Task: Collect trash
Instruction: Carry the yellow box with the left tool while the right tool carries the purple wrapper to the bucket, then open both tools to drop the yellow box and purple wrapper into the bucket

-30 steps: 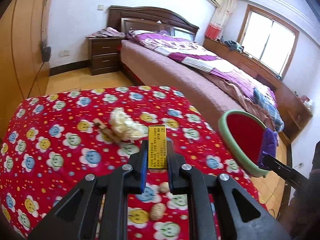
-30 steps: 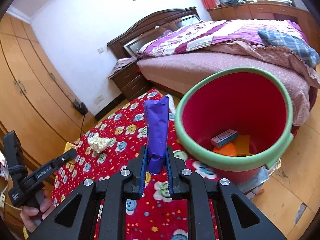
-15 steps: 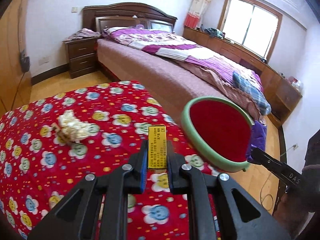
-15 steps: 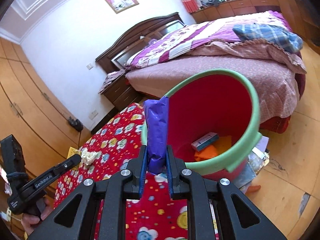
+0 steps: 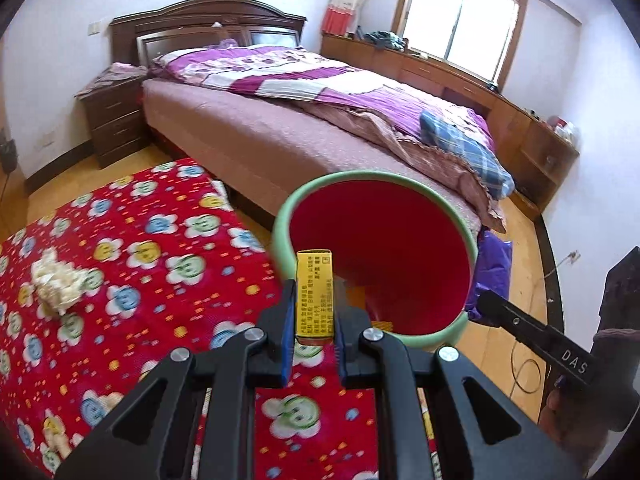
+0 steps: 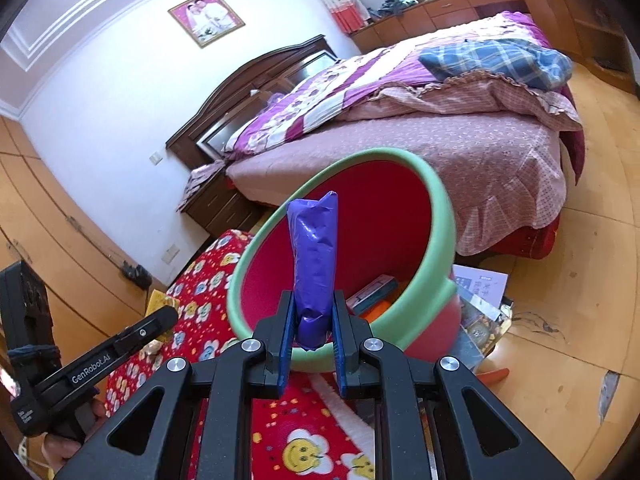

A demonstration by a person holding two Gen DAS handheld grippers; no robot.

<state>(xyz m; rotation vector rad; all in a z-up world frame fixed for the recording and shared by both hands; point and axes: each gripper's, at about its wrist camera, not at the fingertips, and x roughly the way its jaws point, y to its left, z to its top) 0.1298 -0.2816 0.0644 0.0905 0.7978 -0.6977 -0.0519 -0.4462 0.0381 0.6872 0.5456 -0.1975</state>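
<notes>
Now both grippers have swung from the red floral surface (image 5: 120, 248) to the bin (image 5: 380, 256) at its edge. The left gripper (image 5: 314, 320) clamps a yellow box (image 5: 315, 292); the right gripper (image 6: 310, 320) clamps a purple wrapper (image 6: 314, 264). Judged next: release both inside.

the bucket (image 5: 448, 332) stood on the floor just beside the edge of the patterned cloth (image 5: 132, 248), between that cloth and the bed (image 5: 256, 140). in the left wrist view the left gripper (image 5: 314, 340) held a small box (image 5: 315, 292) upright in front of the bucket's near rim. a crumpled wad (image 5: 56, 284) lay on the cloth, well left of the bucket. in the right wrist view the right gripper (image 6: 311, 340) held a wrapped packet (image 6: 314, 264) upright before the bucket's mouth, and a box (image 6: 372, 288) lay inside the bucket at its bottom. papers (image 6: 480, 292) lay on the floor to the right of the bucket. a nightstand (image 5: 114, 120) stood left of the bed, against the wall.
</notes>
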